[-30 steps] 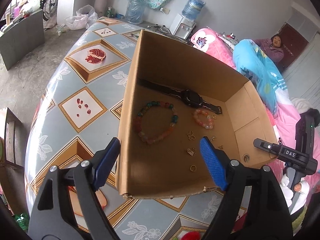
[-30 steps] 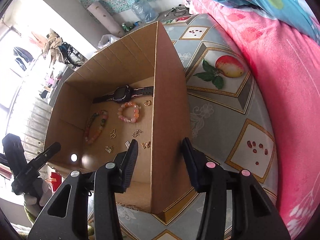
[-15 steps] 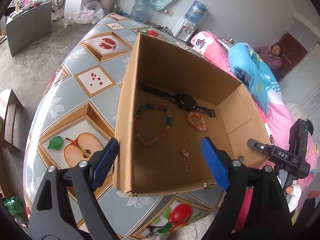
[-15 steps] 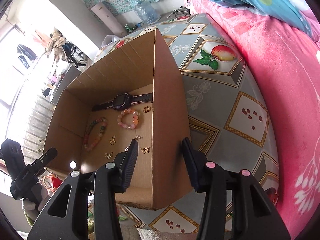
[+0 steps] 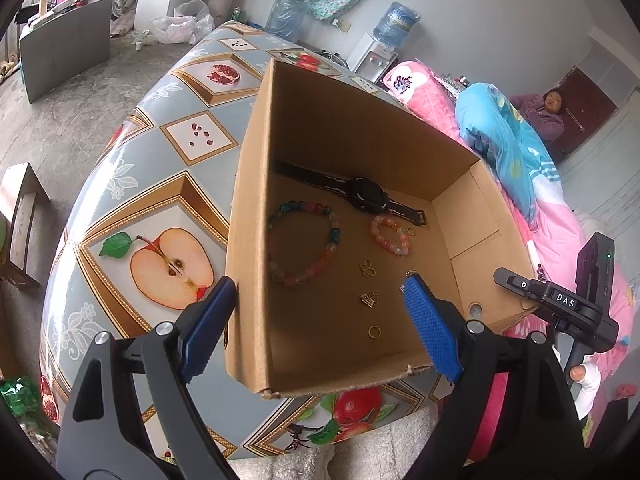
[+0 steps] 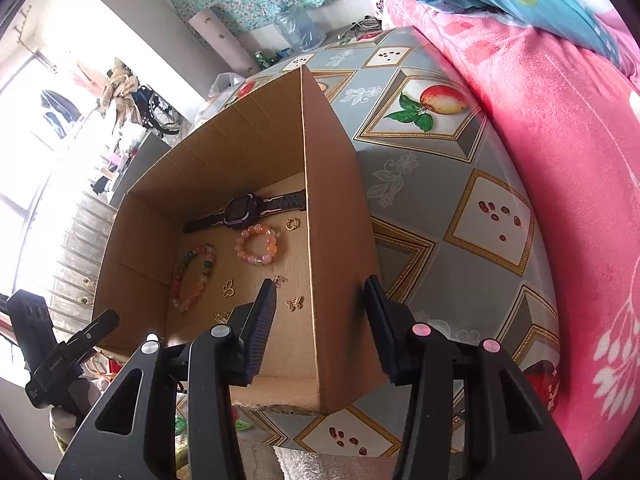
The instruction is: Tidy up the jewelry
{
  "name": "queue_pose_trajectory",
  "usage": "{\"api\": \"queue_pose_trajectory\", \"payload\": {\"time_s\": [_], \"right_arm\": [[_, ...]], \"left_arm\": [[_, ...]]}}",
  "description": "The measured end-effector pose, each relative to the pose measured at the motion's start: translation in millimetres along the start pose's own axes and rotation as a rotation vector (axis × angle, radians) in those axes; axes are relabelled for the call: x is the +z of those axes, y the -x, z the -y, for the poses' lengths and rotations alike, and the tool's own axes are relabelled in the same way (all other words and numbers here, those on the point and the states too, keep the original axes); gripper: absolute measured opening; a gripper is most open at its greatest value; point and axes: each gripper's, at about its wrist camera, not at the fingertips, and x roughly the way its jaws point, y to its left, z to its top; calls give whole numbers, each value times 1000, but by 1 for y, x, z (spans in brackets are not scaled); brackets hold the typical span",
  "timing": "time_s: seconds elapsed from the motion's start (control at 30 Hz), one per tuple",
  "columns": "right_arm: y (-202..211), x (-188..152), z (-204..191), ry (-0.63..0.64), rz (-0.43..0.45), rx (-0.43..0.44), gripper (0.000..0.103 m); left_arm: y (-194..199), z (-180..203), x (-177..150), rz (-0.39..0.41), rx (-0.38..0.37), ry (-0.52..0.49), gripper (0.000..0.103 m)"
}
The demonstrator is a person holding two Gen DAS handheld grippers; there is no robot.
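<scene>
- The jewelry lies on the floor of an open cardboard box (image 5: pixel 352 136), which stands on the table (image 5: pixel 132 184) near its closer edge.
- A dark watch (image 5: pixel 366 200) lies flat along the far wall of the box.
- In front of it are a large bracelet of mixed beads (image 5: pixel 316 267) on the left and a small pink bracelet (image 5: pixel 376 232) on the right, apart from each other.
- A tiny gold hoop (image 5: pixel 410 232) lies just beside the pink bracelet.
- Closer in, a gold butterfly charm (image 5: pixel 368 269), a small gold charm (image 5: pixel 369 299) and a gold ring (image 5: pixel 374 331) lie in a loose line, none touching.
- The left gripper (image 5: pixel 320 286) is released and spread wide. It straddles the box's left wall, with one blue finger outside and the other inside above the floor.
- The right gripper (image 6: pixel 320 284) straddles the right wall, half spread. Bare floor shows between its inner finger and the wall, so it clamps nothing.
- The table has a grey cover printed with fruit.
- A pink blanket (image 6: pixel 560 160) lies right of the table.
- A person (image 5: pixel 548 112) sits far back.
</scene>
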Motion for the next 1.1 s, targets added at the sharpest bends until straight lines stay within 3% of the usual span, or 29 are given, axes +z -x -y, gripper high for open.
{"api": "queue_pose_trajectory", "payload": {"time_s": [0.23,0.57,0.83,1.1], "right_arm": [[6,-8,2,-16,20,-13,46],[22,-24,7,-66,99,12,46],[86,-51,3,-30,298,-46,54],[128,-100,-34,172,462,-160,72]], "left_arm": [[-9,8,-1,11,39,-38,83],[-7,4,-11,21,36,-50,83],[50,17,-29,201,137,-98,84],[87,39,-54,300,245,-159,88]]}}
